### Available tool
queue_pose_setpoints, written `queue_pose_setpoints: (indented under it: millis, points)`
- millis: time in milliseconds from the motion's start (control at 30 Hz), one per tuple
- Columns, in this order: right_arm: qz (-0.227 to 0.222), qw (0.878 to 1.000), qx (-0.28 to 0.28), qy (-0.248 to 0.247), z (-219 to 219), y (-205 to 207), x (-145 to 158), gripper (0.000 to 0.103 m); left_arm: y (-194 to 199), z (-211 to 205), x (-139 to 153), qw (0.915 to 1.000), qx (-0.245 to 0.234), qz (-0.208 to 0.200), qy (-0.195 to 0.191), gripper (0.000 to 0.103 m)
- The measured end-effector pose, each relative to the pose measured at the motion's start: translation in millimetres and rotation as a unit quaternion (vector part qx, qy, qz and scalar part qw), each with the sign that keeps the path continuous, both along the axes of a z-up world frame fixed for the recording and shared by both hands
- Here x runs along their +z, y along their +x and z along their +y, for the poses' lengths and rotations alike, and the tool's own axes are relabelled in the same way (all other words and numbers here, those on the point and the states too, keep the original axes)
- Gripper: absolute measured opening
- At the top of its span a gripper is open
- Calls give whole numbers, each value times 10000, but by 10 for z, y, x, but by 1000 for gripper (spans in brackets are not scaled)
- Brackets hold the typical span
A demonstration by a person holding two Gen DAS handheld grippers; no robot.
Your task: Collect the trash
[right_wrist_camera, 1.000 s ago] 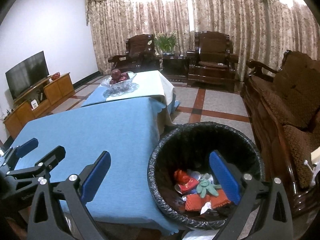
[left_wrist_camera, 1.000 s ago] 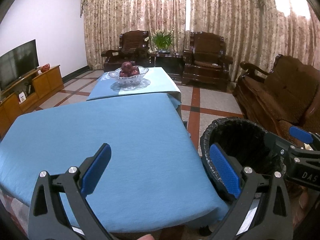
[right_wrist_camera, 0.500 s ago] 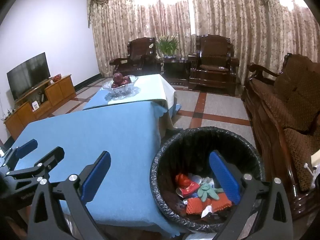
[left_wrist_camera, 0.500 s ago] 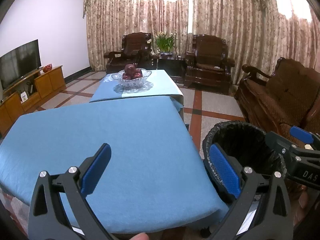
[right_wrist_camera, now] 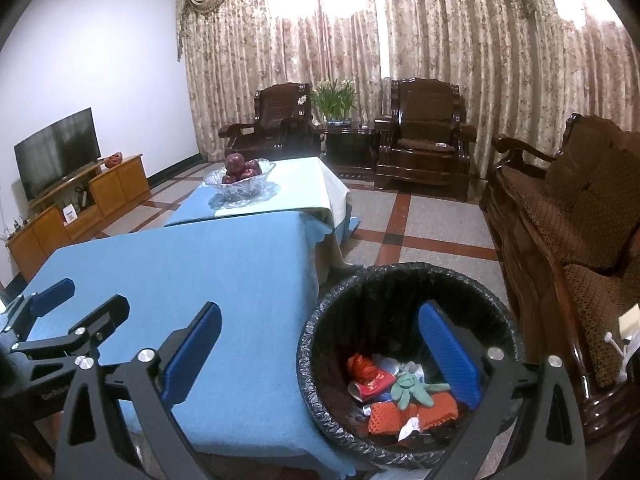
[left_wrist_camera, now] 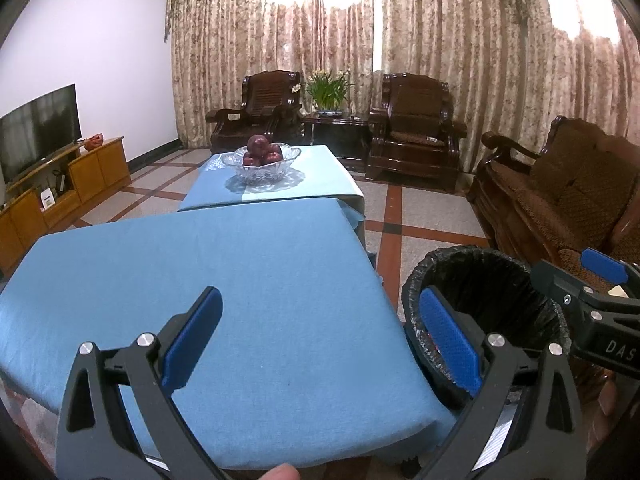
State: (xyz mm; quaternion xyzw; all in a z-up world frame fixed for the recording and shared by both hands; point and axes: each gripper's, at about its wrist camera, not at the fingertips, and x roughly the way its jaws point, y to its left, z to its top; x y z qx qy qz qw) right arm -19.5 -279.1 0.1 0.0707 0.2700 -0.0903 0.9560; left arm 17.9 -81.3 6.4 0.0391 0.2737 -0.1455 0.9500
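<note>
Right wrist alone shows trash [right_wrist_camera: 400, 394] inside bin [right_wrist_camera: 496, 304]; left wrist only bin rim; both grippers spread, empty.

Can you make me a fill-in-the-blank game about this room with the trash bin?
1. The trash bin is lined with a ____ bag.
2. The glass bowl holds dark red ____.
3. The near table wears a ____ cloth.
4. Both tongs, left and right, are ____ and hold nothing.

Missing words: black; apples; blue; open
</note>
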Motion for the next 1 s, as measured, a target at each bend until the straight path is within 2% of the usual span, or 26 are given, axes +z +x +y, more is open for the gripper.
queue_pose_setpoints:
  millis: [1000]
  points:
    - [-11, 10000, 2, -21, 18, -4, -11, 97, -7, 4, 26, 10000, -3, -41, -10, 96]
